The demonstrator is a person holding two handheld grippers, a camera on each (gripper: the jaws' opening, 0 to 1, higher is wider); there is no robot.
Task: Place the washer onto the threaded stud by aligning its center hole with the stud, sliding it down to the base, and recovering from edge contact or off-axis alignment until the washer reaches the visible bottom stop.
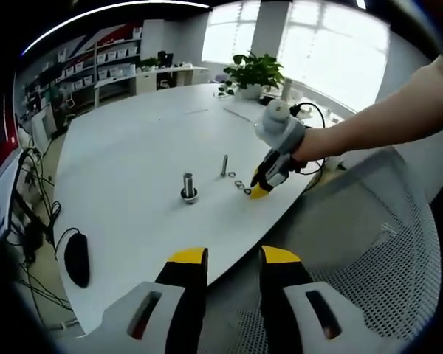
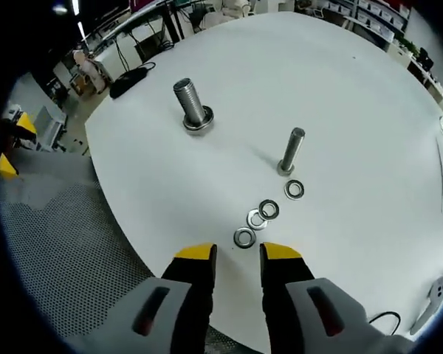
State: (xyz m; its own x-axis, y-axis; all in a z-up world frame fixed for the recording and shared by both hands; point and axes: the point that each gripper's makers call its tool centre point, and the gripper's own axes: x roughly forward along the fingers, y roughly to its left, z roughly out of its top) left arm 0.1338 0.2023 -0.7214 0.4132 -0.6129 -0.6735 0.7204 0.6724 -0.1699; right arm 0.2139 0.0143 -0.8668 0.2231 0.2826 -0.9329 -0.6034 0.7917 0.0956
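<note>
A thick threaded stud [image 2: 191, 102] stands upright on the white table [image 2: 340, 96], a ring at its foot. To its right stands a thinner bolt [image 2: 290, 150]. Several loose washers lie flat in a row; the nearest washer [image 2: 244, 237] is just ahead of my right gripper [image 2: 237, 254], which is open and holds nothing. In the left gripper view, a hand holds the right gripper [image 1: 258, 192] low over the washers [image 1: 240, 184], right of the stud [image 1: 188, 185] and the bolt [image 1: 224, 165]. My left gripper [image 1: 234, 258] is open and empty, hanging off the table's near edge.
A black mouse [image 1: 77, 258] and cables lie at the table's left end. A potted plant [image 1: 255, 72] stands at the far side. A grey mesh chair [image 1: 369, 251] sits against the near edge, under both grippers. The left gripper's yellow tips [image 2: 7, 166] show at the left.
</note>
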